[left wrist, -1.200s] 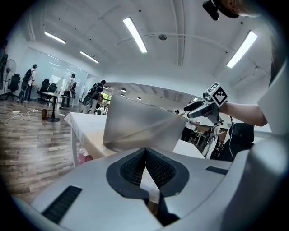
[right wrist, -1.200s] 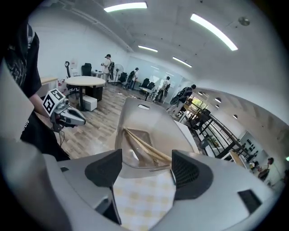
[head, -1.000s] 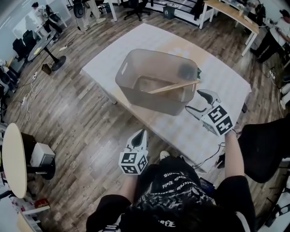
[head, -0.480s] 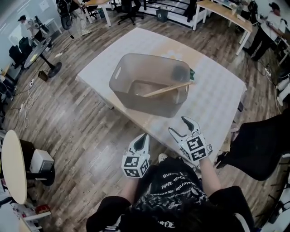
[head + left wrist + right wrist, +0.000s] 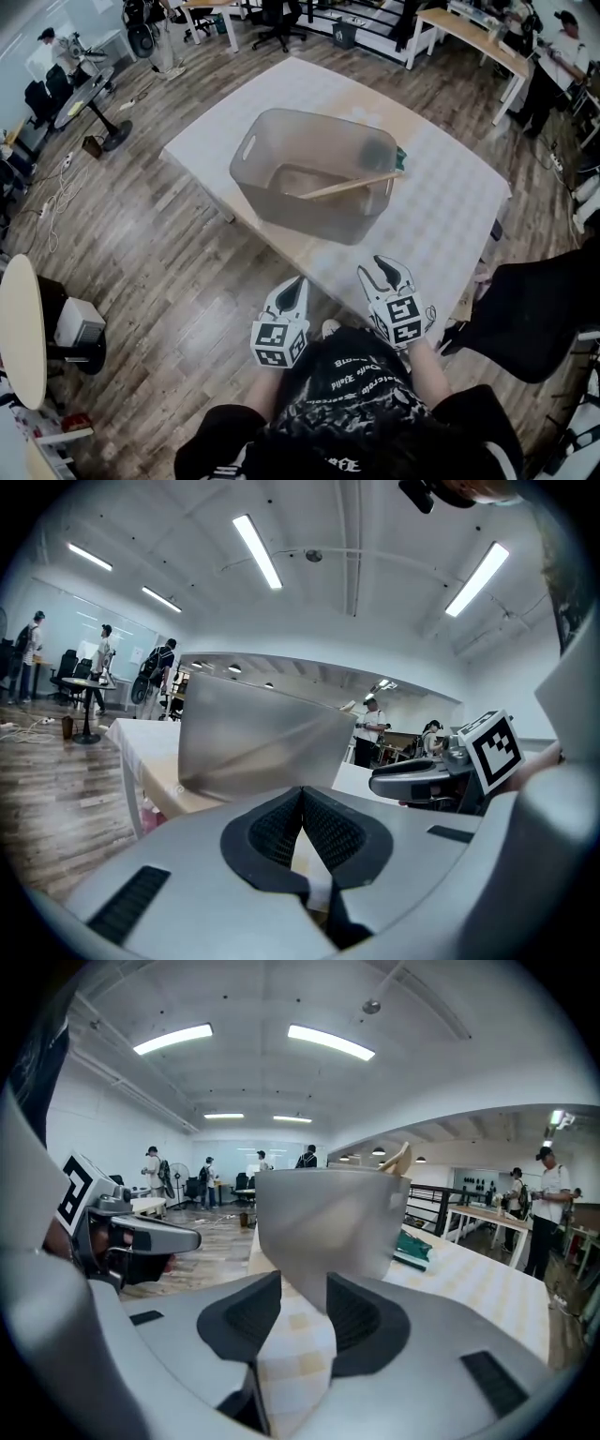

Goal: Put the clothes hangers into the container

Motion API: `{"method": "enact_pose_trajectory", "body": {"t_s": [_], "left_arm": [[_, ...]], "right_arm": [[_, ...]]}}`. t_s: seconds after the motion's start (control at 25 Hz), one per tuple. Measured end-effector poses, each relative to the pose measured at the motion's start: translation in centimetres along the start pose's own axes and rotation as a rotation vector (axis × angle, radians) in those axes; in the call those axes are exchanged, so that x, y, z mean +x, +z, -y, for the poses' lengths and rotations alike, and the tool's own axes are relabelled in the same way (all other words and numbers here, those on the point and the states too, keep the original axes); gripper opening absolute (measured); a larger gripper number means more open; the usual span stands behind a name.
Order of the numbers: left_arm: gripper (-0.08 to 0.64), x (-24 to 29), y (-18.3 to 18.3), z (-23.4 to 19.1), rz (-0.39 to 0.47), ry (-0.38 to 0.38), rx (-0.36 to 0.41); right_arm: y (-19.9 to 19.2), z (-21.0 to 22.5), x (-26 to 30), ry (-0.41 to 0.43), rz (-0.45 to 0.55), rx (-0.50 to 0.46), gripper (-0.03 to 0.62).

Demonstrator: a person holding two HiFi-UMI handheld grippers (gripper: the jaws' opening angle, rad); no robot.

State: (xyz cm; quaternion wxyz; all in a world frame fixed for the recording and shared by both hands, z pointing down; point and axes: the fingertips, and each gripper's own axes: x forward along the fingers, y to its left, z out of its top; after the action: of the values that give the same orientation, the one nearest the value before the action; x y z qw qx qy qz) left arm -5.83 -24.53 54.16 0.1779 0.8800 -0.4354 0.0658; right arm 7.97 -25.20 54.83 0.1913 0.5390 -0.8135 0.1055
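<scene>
Fingers [image 5: 272, 829] together, left gripper [image 5: 297, 281] toward container [image 5: 309, 212]

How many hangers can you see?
1. A wooden hanger leans inside the container, its tip poking over the rim. The cloudy walls may hide more.

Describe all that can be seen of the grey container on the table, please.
The container is a translucent grey plastic tub, rectangular with rounded corners and walls that narrow toward the bottom. Its top is open, with no lid, and one short wall has a handle cut-out. It stands upright on the white-covered table. Inside, a wooden hanger leans from the bottom up to the right rim. A green object lies close behind its right corner.
</scene>
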Motion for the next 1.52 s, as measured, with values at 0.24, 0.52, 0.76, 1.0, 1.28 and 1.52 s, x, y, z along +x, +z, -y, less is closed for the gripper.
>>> {"method": "enact_pose_trajectory", "body": {"t_s": [0.24, 0.52, 0.76, 1.0, 1.28, 1.52], "left_arm": [[0.02, -0.5, 0.4, 0.7, 0.014, -0.002, -0.009], [0.02, -0.5, 1.4, 0.3, 0.031, 0.007, -0.014], [0.02, -0.6, 1.4, -0.4, 0.036, 0.033, -0.007], [0.02, 0.0, 1.0, -1.1, 0.021, 0.057, 0.011], [0.02, 0.8, 1.1, -0.8, 0.023, 0.038, 0.027], [0.02, 0.6, 1.4, -0.5, 0.024, 0.04, 0.034]], "right_arm": [[0.0, -0.8, -0.4, 0.024, 0.019, -0.006, 0.132], [1.7, 0.1, -0.4, 0.001, 0.067, 0.103, 0.045], [1.5, 0.5, 0.2, -0.064, 0.049, 0.061, 0.009], [2.0, 0.7, 0.7, -0.049, 0.052, 0.073, 0.008], [1.8, 0.1, 1.4, -0.031, 0.031, -0.004, 0.008], [2.6, 0.2, 1.0, -0.037, 0.052, 0.003, 0.008]]}}
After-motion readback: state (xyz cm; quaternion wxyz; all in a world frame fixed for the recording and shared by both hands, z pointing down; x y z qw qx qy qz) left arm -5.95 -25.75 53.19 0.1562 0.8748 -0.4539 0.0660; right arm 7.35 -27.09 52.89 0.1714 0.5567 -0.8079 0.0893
